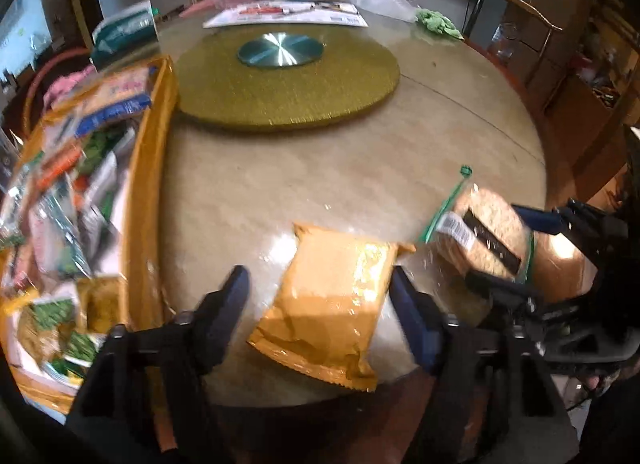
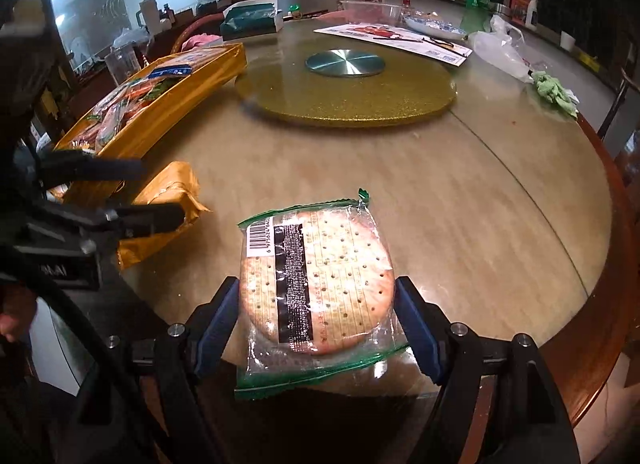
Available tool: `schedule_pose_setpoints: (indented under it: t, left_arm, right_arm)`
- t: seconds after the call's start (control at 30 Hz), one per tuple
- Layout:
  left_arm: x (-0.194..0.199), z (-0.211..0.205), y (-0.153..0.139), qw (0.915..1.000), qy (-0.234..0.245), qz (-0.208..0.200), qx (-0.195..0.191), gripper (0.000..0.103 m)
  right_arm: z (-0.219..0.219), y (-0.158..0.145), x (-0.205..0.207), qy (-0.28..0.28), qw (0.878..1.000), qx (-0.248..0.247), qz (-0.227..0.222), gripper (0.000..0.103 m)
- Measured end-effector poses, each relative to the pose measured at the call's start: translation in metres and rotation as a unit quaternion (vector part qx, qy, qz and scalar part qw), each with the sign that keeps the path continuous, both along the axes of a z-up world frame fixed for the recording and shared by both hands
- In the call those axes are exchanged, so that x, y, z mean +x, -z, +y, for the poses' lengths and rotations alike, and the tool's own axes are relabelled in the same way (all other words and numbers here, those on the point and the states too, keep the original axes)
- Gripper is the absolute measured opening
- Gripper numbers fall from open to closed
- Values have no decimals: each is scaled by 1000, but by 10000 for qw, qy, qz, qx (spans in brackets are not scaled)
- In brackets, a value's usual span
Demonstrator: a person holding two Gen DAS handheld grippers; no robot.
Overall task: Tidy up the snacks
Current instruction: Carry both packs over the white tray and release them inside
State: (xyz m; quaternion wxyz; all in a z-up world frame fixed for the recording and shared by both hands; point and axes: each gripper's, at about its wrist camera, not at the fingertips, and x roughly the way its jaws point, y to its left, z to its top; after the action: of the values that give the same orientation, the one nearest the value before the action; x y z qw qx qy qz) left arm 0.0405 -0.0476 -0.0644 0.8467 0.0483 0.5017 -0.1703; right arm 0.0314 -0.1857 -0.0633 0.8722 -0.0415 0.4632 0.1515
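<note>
While the round table (image 1: 280, 192) offers broad bare room between its near edge and the gold turntable (image 1: 288, 84), the gold snack box (image 1: 154, 168) sits at its left side, already crowded with packets, its long axis running near to far; the orange packet (image 1: 328, 304) lies just right of that box, close to the near edge, its long axis tilted from near-left to far-right; the left gripper (image 1: 320, 284) straddles it with jaws spread, pads clear of both long sides, so this hand is the nearer one and the box lies a short way leftward; the cracker pack (image 2: 316, 284) sits right of the orange packet at the near edge; the right gripper (image 2: 316, 296) pinches its round sides
</note>
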Motion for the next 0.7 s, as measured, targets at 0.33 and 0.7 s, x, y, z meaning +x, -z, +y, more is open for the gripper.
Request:
schedule_pose_setpoints:
  t: [0.33,0.7]
  left_arm:
    - [-13,1,1,9991,-397,-162,-73,53]
    - [-44,61,-64,9847,-1293,-753,-897,48]
  right_arm:
    - [3,0,-1,270,9996,-56,8,75]
    - [16,-23,-4,145,9897,1427,-17,75]
